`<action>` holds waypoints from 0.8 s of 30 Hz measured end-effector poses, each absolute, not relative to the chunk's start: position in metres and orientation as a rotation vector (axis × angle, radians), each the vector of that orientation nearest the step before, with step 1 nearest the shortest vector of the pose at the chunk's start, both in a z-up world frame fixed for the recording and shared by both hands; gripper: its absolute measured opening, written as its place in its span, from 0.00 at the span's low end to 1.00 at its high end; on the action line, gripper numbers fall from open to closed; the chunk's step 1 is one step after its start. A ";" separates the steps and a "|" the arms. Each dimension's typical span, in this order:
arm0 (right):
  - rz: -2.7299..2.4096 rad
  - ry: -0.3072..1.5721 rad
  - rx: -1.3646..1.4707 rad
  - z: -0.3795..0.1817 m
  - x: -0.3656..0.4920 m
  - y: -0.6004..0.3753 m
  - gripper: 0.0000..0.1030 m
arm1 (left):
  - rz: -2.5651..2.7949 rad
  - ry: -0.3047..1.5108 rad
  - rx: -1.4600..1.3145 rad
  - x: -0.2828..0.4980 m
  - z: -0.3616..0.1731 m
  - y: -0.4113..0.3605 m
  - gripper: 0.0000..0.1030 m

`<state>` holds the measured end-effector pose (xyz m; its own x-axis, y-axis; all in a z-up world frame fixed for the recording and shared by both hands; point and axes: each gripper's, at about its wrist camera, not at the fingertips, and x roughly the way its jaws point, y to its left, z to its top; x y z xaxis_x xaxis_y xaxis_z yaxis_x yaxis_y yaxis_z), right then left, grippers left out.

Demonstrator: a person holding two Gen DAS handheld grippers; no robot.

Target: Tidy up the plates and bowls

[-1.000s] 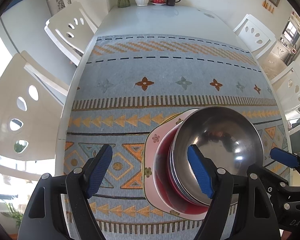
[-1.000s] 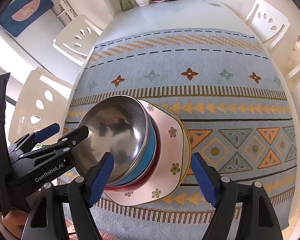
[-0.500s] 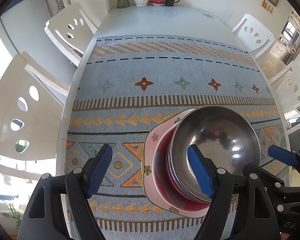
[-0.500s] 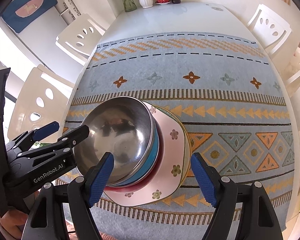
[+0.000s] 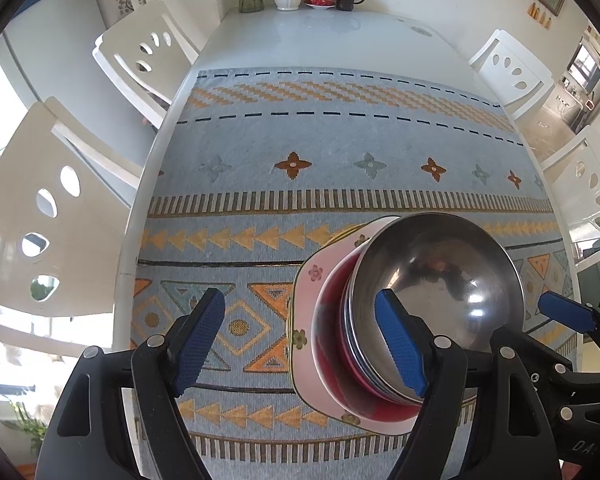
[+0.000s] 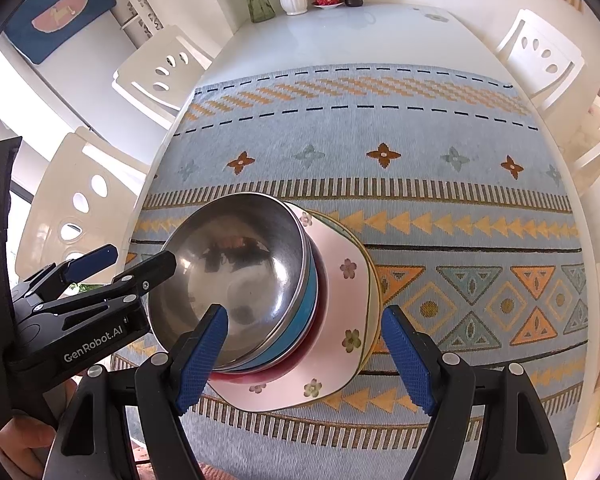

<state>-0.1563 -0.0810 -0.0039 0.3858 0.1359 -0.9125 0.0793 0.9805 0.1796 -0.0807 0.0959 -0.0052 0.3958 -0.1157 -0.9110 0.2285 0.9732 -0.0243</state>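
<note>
Both tongs standing apart and gripping nothing — left gripper (image 5: 298, 340), right gripper (image 6: 304, 354) — flanking the shiny steel bowl (image 6: 236, 280) nested atop the flowered pink plate (image 6: 340, 312), lower centre; probably finished, so withdraw without nudging.

Bright daylight fills both views, blown out to white at the left edges. The steel bowl (image 5: 440, 280) carries small glare spots and dark reflections. The white desk (image 6: 340, 36) shines softly. Fisheye bending curves the edges, with black corners. Focus is sharp, shadows faint.
</note>
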 end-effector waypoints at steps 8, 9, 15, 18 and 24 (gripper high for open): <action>0.043 1.178 0.203 -0.004 -0.154 -0.080 0.75 | -0.220 1.144 0.102 -0.080 -0.006 0.098 0.74; 0.044 1.180 0.204 -0.004 -0.154 -0.080 0.75 | -0.220 1.144 0.102 -0.080 -0.005 0.098 0.74; 0.049 1.181 0.204 -0.005 -0.153 -0.080 0.75 | -0.220 1.150 0.102 -0.079 -0.006 0.097 0.74; 0.049 1.181 0.204 -0.005 -0.153 -0.080 0.75 | -0.220 1.154 0.105 -0.079 -0.007 0.095 0.74; 0.050 1.183 0.212 -0.005 -0.152 -0.080 0.75 | -0.228 1.158 0.120 -0.080 -0.009 0.092 0.74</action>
